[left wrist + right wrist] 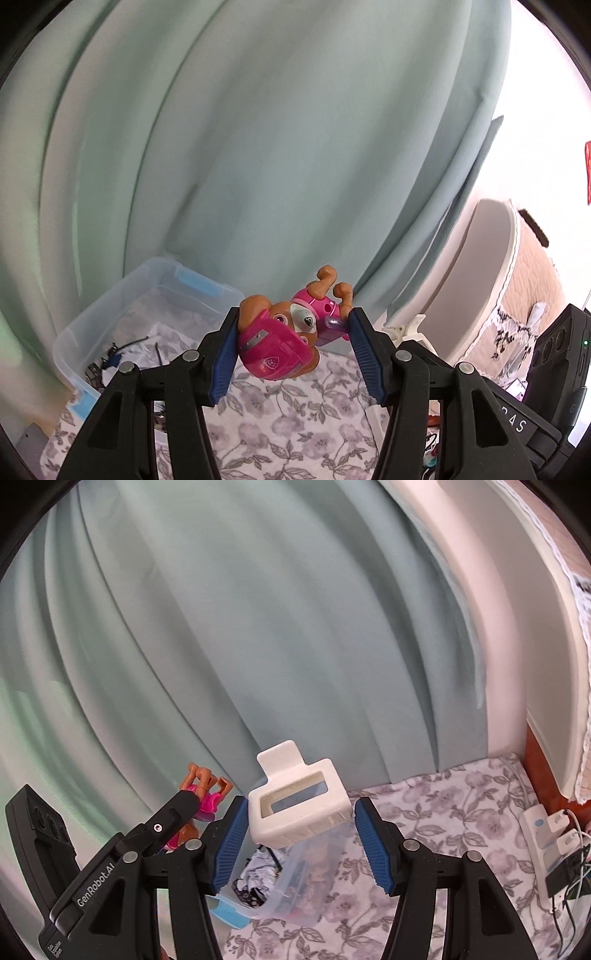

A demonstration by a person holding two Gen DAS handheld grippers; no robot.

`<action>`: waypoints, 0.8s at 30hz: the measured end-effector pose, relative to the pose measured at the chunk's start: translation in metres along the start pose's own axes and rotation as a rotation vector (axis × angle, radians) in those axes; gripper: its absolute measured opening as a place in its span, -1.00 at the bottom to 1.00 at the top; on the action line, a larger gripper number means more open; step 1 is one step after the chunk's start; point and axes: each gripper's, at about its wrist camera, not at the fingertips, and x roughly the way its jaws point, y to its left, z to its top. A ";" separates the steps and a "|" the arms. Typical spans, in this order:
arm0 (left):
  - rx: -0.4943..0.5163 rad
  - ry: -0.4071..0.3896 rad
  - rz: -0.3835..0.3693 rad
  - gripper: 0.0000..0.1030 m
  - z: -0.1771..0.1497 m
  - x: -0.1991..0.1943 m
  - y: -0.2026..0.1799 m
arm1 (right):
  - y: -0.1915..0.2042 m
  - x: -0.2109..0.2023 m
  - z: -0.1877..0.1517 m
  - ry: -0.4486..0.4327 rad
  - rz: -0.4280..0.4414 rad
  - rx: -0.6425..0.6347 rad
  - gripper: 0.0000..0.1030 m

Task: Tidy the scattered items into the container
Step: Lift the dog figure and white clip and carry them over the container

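Observation:
My left gripper (291,325) is shut on a pink and brown toy pup figure (284,343), which hangs upside down between the blue pads, above the flowered cloth. The same toy pup figure (201,794) shows at the left of the right wrist view, held by the left gripper (184,801). My right gripper (299,812) is shut on a white plastic holder (299,808) with a rectangular opening and a tab on top. A clear plastic container (147,306) with blue latches stands ahead and to the left; the container (288,878) lies below the white holder and holds several small dark items.
A pale green curtain (258,147) hangs behind everything. The flowered cloth (443,830) covers the surface. A white power strip (546,834) with plugs and cables lies at the far right. A white bed frame edge (491,258) rises on the right.

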 end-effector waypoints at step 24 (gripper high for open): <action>-0.137 -0.067 0.113 0.15 0.025 -0.022 0.095 | 0.069 0.070 -0.016 0.099 0.046 -0.104 0.22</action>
